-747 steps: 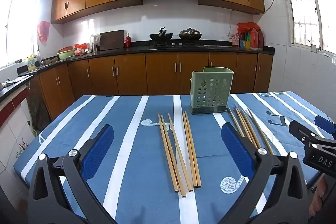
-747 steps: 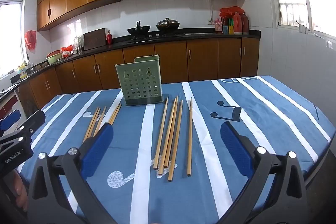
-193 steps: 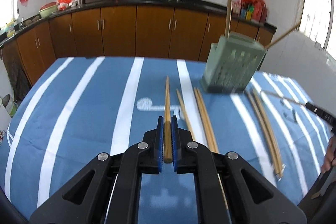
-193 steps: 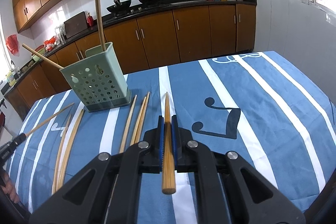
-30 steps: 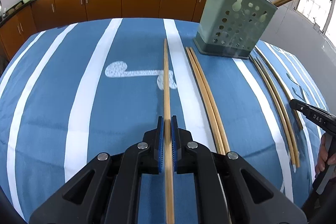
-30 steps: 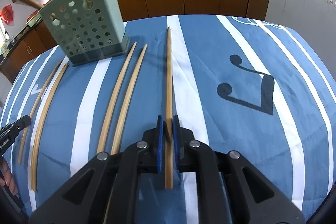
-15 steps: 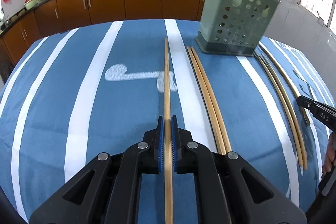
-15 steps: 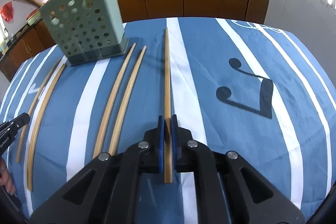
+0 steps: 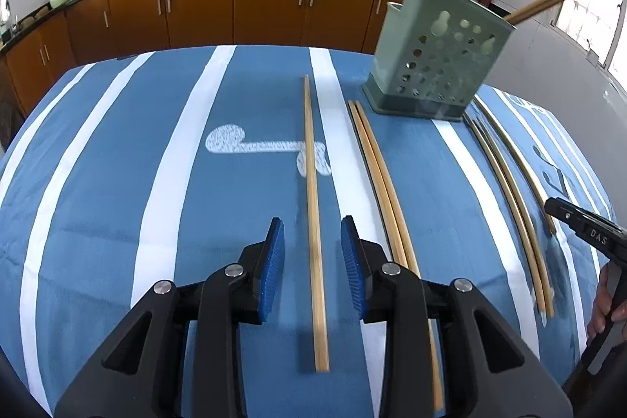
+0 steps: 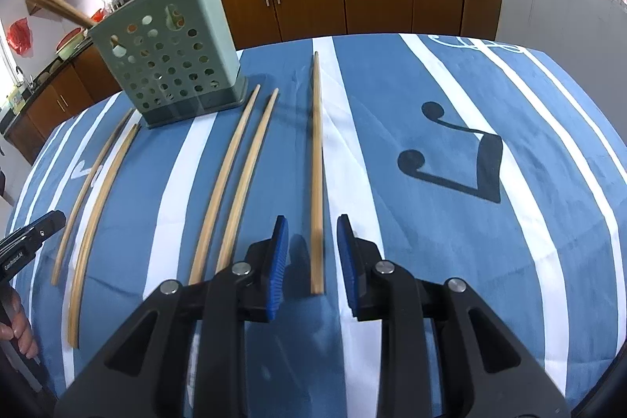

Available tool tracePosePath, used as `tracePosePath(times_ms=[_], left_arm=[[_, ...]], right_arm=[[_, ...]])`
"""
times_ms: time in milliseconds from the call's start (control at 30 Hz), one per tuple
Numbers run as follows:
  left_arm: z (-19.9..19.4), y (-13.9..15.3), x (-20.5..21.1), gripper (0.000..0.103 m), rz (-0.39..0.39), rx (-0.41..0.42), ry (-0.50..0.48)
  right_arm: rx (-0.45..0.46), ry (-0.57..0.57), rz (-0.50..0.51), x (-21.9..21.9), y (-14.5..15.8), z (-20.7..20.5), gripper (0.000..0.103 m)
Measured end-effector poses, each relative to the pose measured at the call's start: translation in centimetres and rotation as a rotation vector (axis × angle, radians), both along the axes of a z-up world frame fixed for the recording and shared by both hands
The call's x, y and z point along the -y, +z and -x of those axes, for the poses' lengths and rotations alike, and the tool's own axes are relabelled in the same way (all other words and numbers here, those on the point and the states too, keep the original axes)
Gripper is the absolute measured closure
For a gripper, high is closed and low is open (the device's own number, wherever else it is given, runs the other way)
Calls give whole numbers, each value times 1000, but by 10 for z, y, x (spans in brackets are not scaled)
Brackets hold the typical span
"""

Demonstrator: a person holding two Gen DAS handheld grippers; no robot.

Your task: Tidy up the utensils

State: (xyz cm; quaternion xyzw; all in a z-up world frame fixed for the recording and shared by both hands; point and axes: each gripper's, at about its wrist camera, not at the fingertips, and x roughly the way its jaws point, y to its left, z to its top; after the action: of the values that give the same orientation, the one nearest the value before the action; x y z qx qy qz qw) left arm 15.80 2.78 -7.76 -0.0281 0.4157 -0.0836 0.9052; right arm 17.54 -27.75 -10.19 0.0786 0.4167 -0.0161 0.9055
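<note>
On the blue striped counter [image 9: 117,183], each parted hand-held gripper, left [image 9: 312,253] and right [image 10: 312,251], straddles one loose chopstick [image 9: 313,206]; four more lie around the green basket [image 9: 435,65] holding four; brown kitchen cabinets [image 9: 235,6] behind

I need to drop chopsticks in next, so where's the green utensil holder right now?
The green utensil holder stands at the far end of the striped tablecloth: upper right in the left wrist view, upper left in the right wrist view, with loose chopsticks lying beside its base.

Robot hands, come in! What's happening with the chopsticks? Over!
Left gripper open, right gripper open, each straddling one chopstick on the tablecloth. Holder has some already. Nothing blocking.
</note>
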Motion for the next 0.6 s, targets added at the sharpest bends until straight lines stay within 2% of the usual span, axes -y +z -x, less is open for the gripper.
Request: tracePosePath(times_ms=[67, 200, 467, 533, 567, 600], left_arm=[[5, -2, 2, 72, -6, -3, -7], [7, -11, 4, 72, -24, -23, -5], [17, -11, 8, 74, -39, -17, -4], [20, -11, 10, 83, -47, -17, -8], [21, -11, 11, 92, -53, -19, -9], [21, -11, 12, 95, -57, -20, -10]], right_arm=[[-4, 3, 8, -1, -2, 2, 76], [-13, 1, 29, -3, -8, 4, 85], [-2, 8, 68, -8, -10, 9, 86], [6, 3, 82, -9, -10, 10, 92], [6, 2, 80, -8, -10, 10, 95], [7, 2, 76, -8, -10, 10, 95]])
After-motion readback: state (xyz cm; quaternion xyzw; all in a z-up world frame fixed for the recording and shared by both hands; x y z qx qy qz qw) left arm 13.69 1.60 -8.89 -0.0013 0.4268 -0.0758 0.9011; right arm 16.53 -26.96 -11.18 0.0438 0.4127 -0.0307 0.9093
